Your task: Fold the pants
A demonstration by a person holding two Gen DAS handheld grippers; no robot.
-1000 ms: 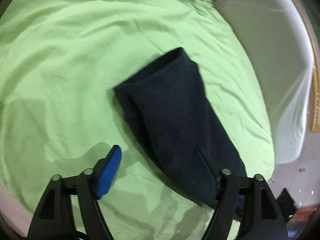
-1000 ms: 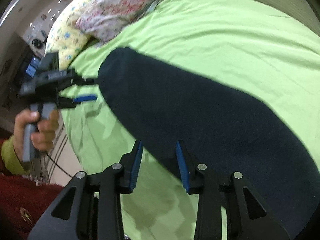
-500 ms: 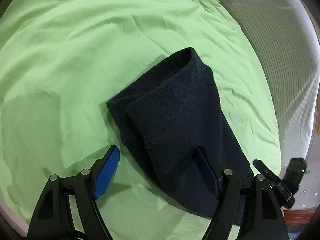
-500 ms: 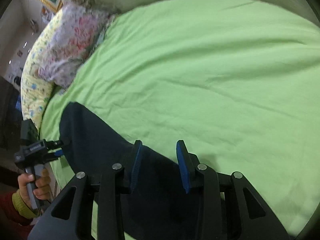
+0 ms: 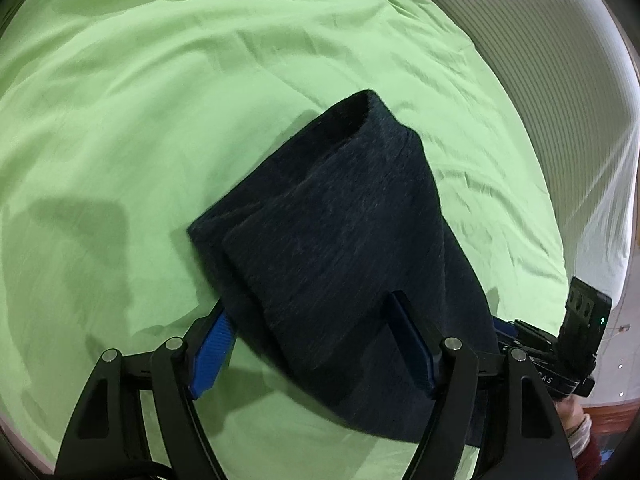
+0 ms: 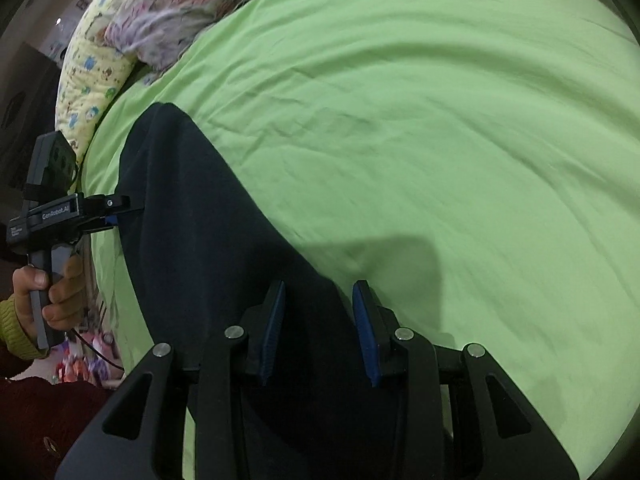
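Dark navy pants (image 5: 336,236) lie folded into a thick strip on the green bedsheet (image 5: 160,100). My left gripper (image 5: 312,336) is open, its blue-padded jaws straddling the near end of the pants. In the right wrist view the pants (image 6: 200,248) run from the far left down to my right gripper (image 6: 318,332), which is open with the cloth's edge between its jaws. The left gripper also shows in the right wrist view (image 6: 120,210), at the pants' left side. The right gripper's body shows at the lower right of the left wrist view (image 5: 560,360).
Patterned pillows (image 6: 160,12) lie at the head of the bed. A white ribbed mattress side (image 5: 568,100) borders the sheet on the right. The bed edge and floor clutter (image 6: 80,364) sit at the lower left of the right wrist view.
The left gripper has moved forward, so its jaws now straddle the pants' near end. The right wrist view swung, and the pants fill more of it.
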